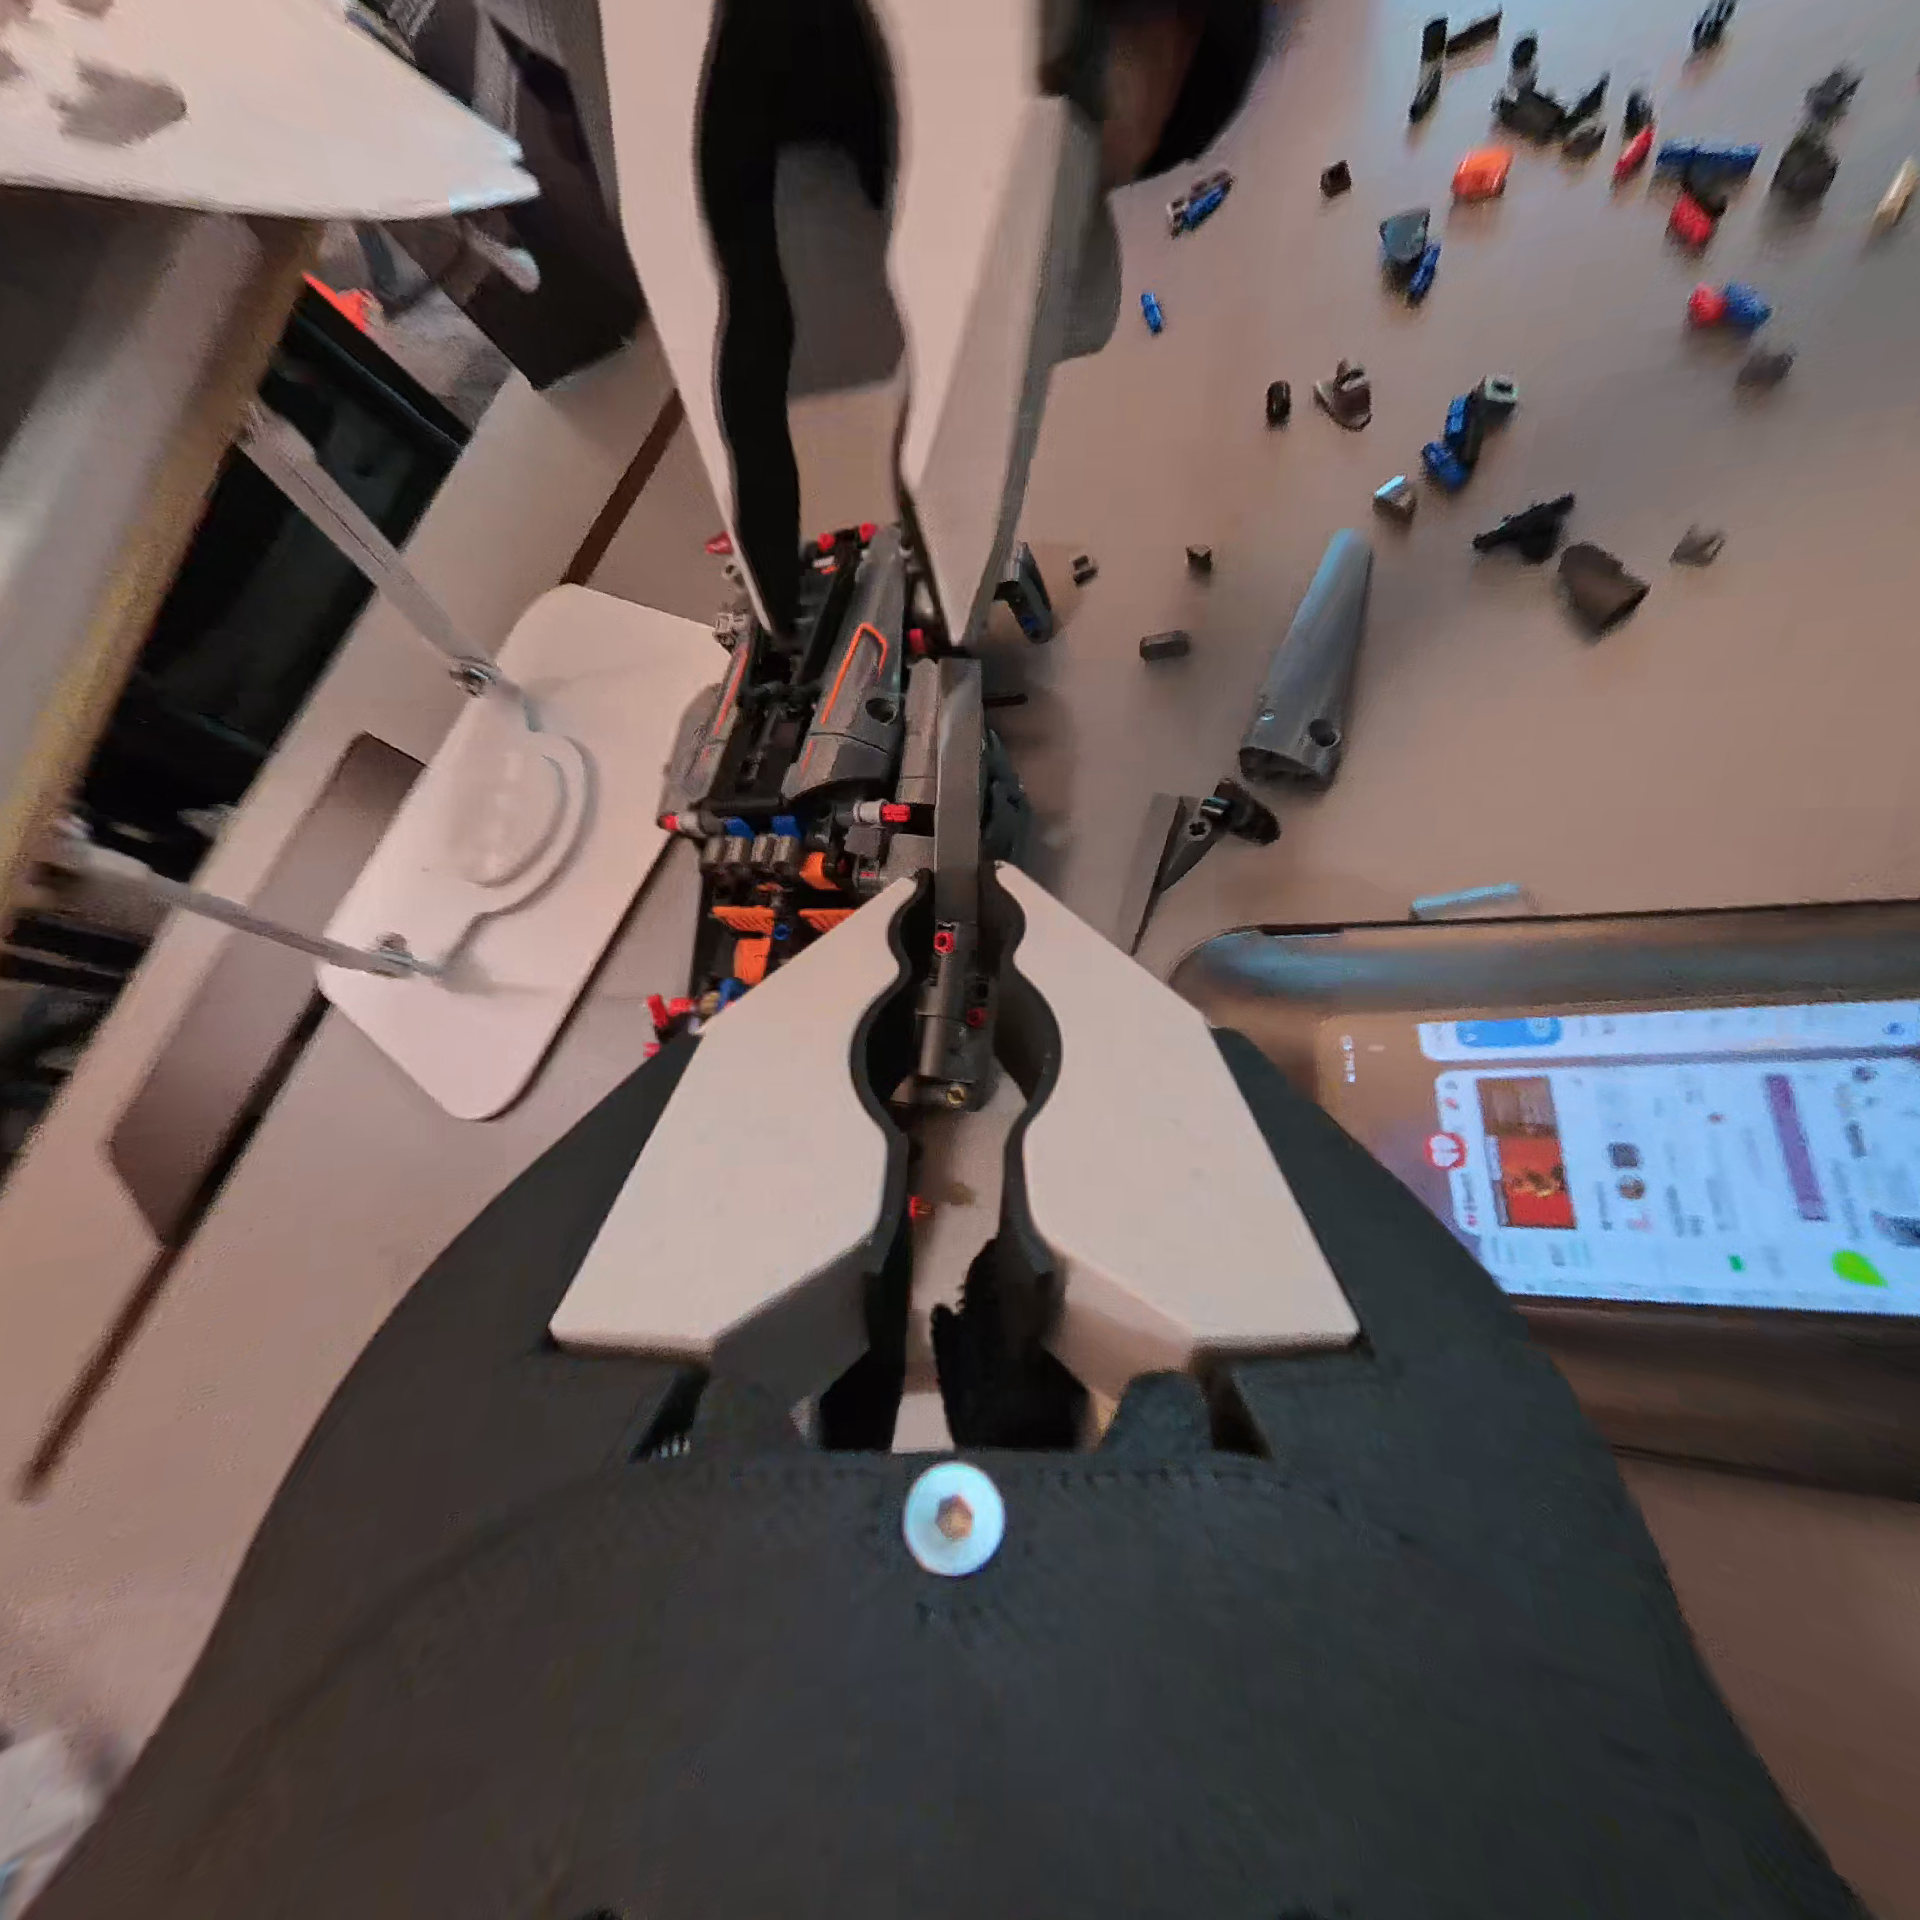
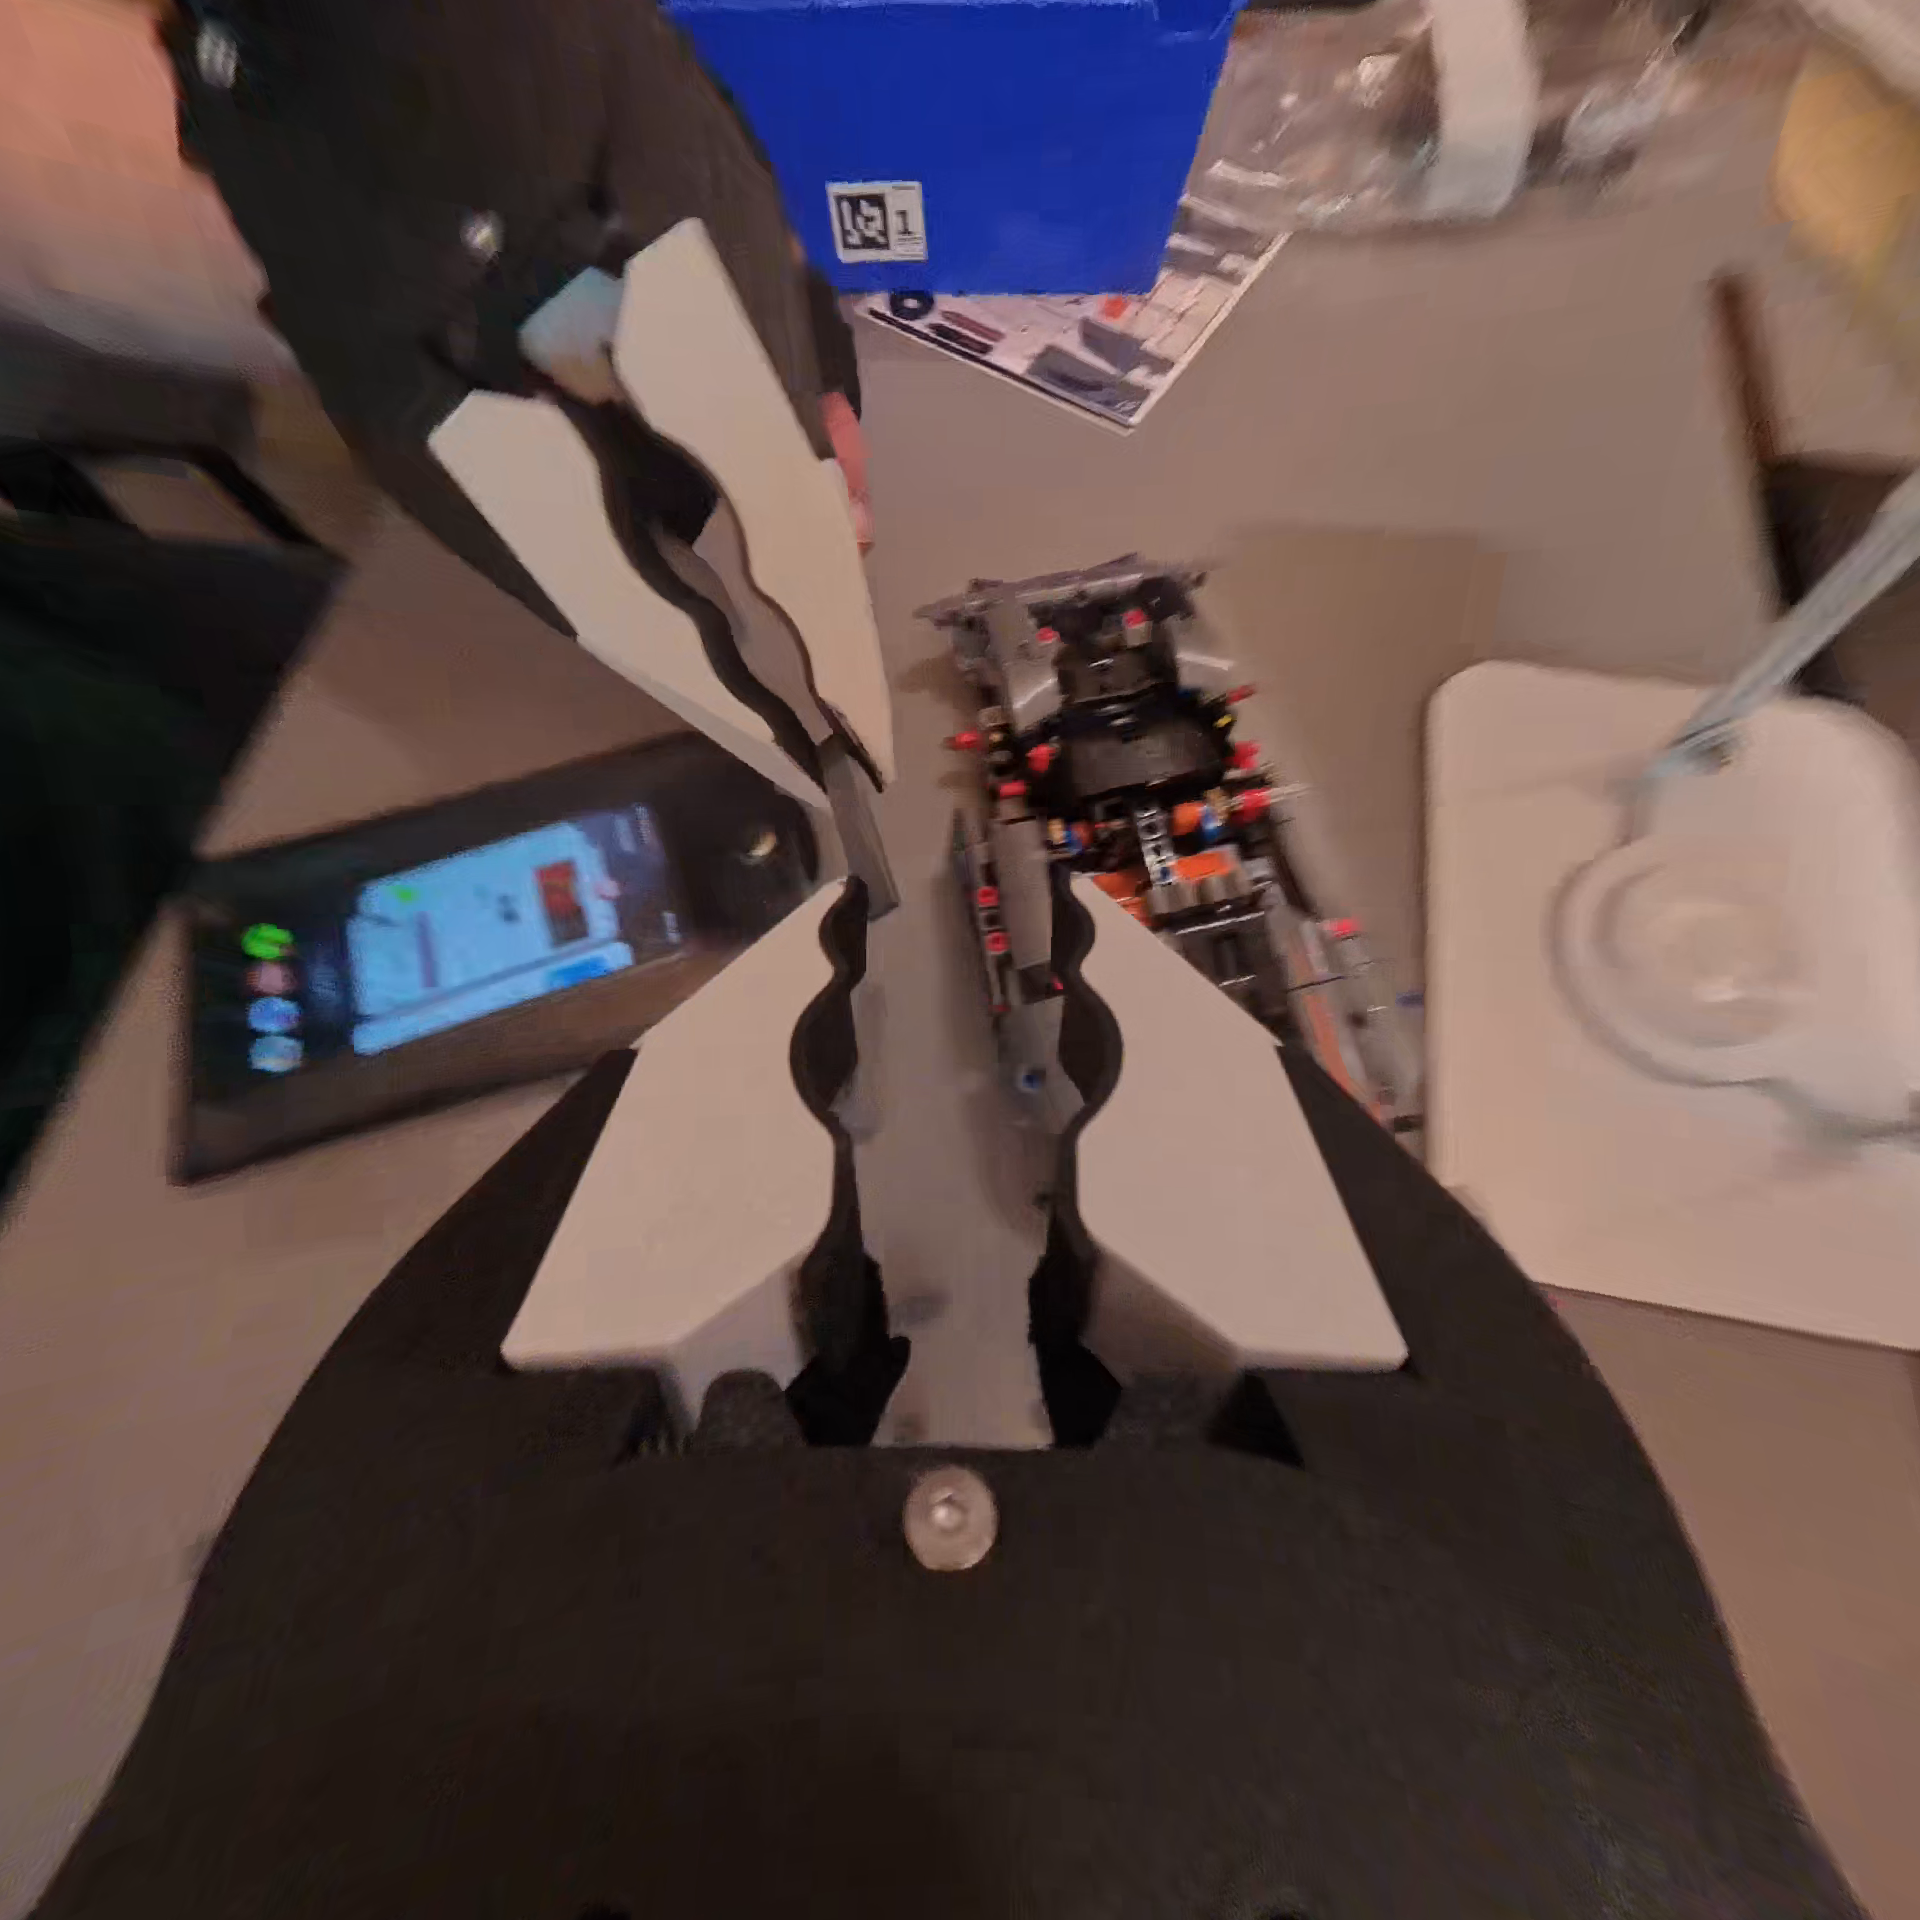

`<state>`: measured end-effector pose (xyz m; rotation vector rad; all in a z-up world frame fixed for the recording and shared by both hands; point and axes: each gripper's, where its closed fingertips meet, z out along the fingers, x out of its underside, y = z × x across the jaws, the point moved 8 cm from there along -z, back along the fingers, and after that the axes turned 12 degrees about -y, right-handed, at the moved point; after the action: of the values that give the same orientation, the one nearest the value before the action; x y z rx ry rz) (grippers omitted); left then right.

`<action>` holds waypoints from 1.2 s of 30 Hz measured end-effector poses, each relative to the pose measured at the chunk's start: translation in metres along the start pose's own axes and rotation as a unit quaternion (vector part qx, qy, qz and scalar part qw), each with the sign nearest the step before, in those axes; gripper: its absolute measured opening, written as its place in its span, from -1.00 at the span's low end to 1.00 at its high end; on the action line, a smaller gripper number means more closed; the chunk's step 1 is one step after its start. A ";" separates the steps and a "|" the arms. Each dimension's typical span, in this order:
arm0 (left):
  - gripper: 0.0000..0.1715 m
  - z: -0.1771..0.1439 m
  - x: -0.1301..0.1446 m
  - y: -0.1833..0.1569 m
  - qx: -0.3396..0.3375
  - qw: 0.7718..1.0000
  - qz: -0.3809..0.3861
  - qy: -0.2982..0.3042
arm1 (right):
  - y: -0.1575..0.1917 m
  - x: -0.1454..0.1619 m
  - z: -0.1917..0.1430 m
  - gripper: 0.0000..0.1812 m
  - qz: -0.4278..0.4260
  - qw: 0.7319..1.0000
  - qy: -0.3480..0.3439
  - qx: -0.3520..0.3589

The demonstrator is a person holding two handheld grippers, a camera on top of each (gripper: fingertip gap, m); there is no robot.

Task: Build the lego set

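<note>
The part-built Lego car [image 1: 800, 717], dark grey with orange and red bits, lies on the table; it also shows in the right wrist view [image 2: 1101, 769]. My left gripper [image 1: 958, 878] is shut on a long dark grey Lego piece [image 1: 956, 769] and holds it against the car's right side. From the right wrist view the left gripper [image 2: 862, 769] comes in from the upper left with that piece [image 2: 868, 831]. My right gripper [image 2: 961, 894] is open, its fingers set either side of the car's grey side beam. It reaches down over the car in the left wrist view [image 1: 862, 629].
A tablet with a lit screen [image 1: 1662, 1143] lies right of the car. Several loose Lego parts [image 1: 1507, 312] and a long grey panel [image 1: 1314, 665] are scattered beyond. A white stand base [image 1: 499, 831] sits left. A blue box [image 2: 987, 135] and booklet [image 2: 1091, 343] lie behind. The tips of one gripper are about 5 centimetres away from the tips of the other.
</note>
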<state>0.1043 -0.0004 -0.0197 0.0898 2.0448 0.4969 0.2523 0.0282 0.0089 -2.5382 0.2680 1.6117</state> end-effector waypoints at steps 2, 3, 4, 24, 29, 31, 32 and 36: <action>-0.93 0.001 0.003 0.004 0.027 0.998 -0.052 0.008 | 0.016 -0.011 0.000 -0.70 -0.114 0.993 0.013 0.039; -0.93 0.001 0.003 0.006 0.032 0.997 -0.067 0.006 | 0.024 -0.012 0.004 -0.72 -0.176 0.982 0.029 0.065; -0.93 0.002 0.005 0.007 0.047 0.995 -0.084 0.012 | 0.032 -0.011 0.010 -0.74 -0.226 0.970 0.044 0.083; -0.93 0.017 0.022 0.016 0.105 0.982 -0.159 0.014 | 0.044 0.020 0.043 -1.00 -0.333 0.930 0.121 0.100; -0.87 0.014 0.027 0.019 0.054 0.992 -0.110 0.015 | 0.040 0.023 0.045 -1.00 -0.348 0.919 0.133 0.129; -0.76 0.012 0.031 0.019 0.033 0.996 -0.085 0.017 | 0.040 0.028 0.048 -1.00 -0.357 0.913 0.147 0.131; -0.72 0.012 0.033 0.018 0.022 0.997 -0.067 0.019 | 0.040 0.030 0.051 -1.00 -0.361 0.910 0.154 0.133; -0.69 0.014 0.039 0.004 0.001 0.999 0.026 0.036 | 0.041 0.041 0.058 -1.00 -0.376 0.900 0.178 0.130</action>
<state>0.0960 0.0178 -0.0557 0.1284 2.1184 0.5366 0.2091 -0.0033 -0.0530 -2.2692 -0.4044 0.7647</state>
